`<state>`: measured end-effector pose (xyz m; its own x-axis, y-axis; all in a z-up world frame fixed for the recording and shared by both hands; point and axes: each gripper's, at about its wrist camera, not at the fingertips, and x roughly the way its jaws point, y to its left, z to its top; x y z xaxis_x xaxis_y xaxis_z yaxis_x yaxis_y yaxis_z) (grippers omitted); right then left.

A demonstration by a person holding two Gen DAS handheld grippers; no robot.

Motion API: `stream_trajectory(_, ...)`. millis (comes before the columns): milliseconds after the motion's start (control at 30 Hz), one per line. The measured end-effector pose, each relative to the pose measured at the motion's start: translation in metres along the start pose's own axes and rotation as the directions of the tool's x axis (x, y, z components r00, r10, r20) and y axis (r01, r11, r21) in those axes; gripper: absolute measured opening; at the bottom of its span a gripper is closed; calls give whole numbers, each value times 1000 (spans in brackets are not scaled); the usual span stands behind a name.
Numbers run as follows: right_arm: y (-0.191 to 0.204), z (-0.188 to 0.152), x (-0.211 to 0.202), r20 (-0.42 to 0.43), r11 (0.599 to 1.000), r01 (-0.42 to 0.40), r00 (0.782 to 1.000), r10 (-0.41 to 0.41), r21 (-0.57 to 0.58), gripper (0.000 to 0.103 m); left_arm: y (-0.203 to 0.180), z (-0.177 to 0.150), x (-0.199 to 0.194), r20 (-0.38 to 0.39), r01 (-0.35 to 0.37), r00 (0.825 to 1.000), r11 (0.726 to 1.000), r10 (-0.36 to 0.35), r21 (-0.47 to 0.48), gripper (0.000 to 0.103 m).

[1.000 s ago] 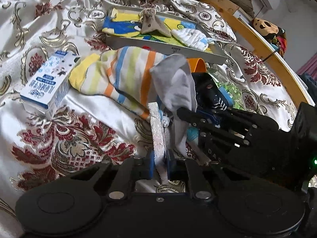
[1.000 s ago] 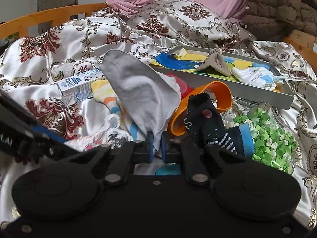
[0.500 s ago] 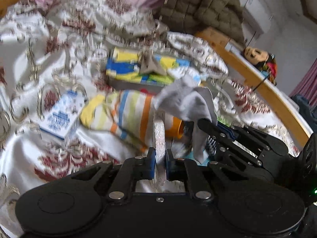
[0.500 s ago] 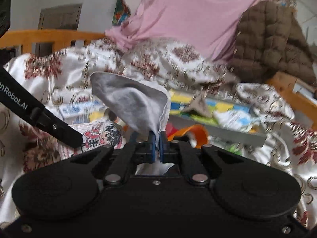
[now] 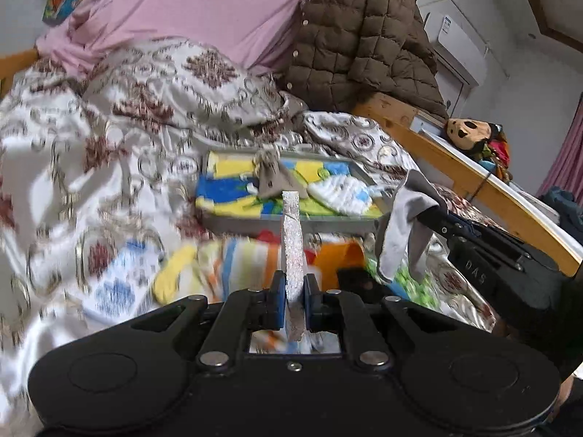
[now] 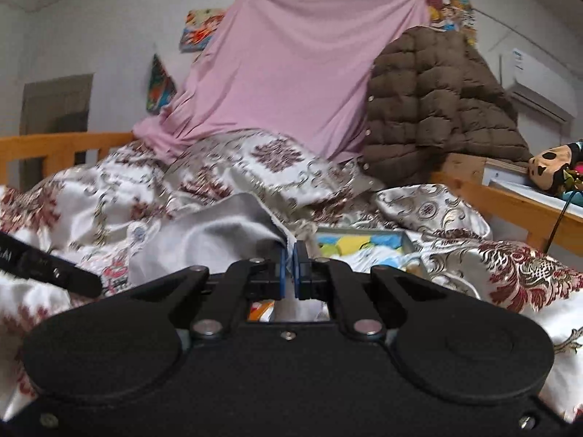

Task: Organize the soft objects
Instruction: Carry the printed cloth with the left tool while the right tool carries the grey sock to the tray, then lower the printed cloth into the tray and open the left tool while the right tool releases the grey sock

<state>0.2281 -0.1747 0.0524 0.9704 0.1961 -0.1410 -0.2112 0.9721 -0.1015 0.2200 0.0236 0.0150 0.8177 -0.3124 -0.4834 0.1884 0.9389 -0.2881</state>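
Left gripper (image 5: 293,300) clamped on an upright white glittery strip (image 5: 291,240); right gripper (image 6: 290,273) pinches a grey cloth (image 6: 204,240) — draped to its left, above the bed (image 6: 437,200).

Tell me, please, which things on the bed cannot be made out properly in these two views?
- Striped cloth and blue-and-white carton, left wrist view: smeared by motion blur; print unreadable.
- Tray, right wrist view: near part hidden behind the right hand-held gripper and grey cloth.
- Glittery strip, left wrist view: lower end hidden between the left hand-held gripper pads.
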Motion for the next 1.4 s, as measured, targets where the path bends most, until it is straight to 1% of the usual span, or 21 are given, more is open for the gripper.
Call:
stream_trajectory(133,-31,16,31,12,997,9,1000,-10,73,0,-7,35,18,60,-6,998,1000,7,-26,10)
stream_trajectory(300,-82,30,76,6,974,-5,1000,4,228,0,-29,81,59,91,-43,995,999,43,6,10)
stream_trajectory(367,-101,31,97,-20,963,-10,1000,16,270,0,-38,97,81,91,-57,994,998,56,4,10)
stream_trajectory(400,-111,30,112,-54,955,-21,998,39,296,0,-42,103,93,89,-61,994,998,61,-2,10)
stream_trajectory(433,-120,28,118,-71,946,-17,997,42,323,0,-47,110,106,86,-68,994,998,68,-11,10)
stream_trajectory(567,-148,18,147,-133,927,32,991,20,375,0,-63,126,156,66,-102,992,994,104,-29,10)
stream_trajectory(633,-160,12,159,-148,916,46,989,15,397,0,-68,129,180,39,-121,992,992,123,-45,10)
stream_trajectory(667,-166,9,164,-152,909,47,988,18,415,0,-68,129,192,22,-126,992,990,128,-70,10)
stream_trajectory(767,-182,-3,182,-178,880,47,983,43,472,0,-66,128,221,-18,-148,989,982,147,-119,10)
stream_trajectory(867,-195,-14,197,-218,860,58,974,64,508,0,-63,125,246,-44,-174,985,975,170,-136,10)
stream_trajectory(933,-202,-25,208,-253,846,68,964,80,528,0,-60,123,258,-58,-183,983,973,177,-142,10)
stream_trajectory(1033,-207,-38,223,-281,826,75,954,104,559,1,-59,121,271,-76,-182,982,972,172,-147,10)
stream_trajectory(1100,-209,-43,224,-291,812,88,951,103,576,1,-60,119,276,-82,-179,982,973,168,-144,10)
stream_trajectory(1167,-211,-47,230,-308,814,94,945,108,574,3,-59,117,283,-97,-174,982,971,159,-166,11)
stream_trajectory(1200,-211,-49,234,-322,817,103,941,106,568,4,-60,116,284,-103,-181,981,968,165,-175,11)
stream_trajectory(1267,-210,-50,237,-339,823,113,935,101,556,8,-60,114,287,-118,-199,977,962,179,-189,11)
stream_trajectory(1300,-209,-52,238,-345,825,115,933,101,554,13,-59,113,288,-124,-209,974,959,188,-193,11)
stream_trajectory(1367,-207,-52,239,-353,829,111,929,110,548,17,-59,111,288,-134,-224,971,954,199,-199,11)
stream_trajectory(1400,-205,-51,239,-359,834,108,926,113,541,22,-59,110,287,-136,-229,969,953,204,-201,12)
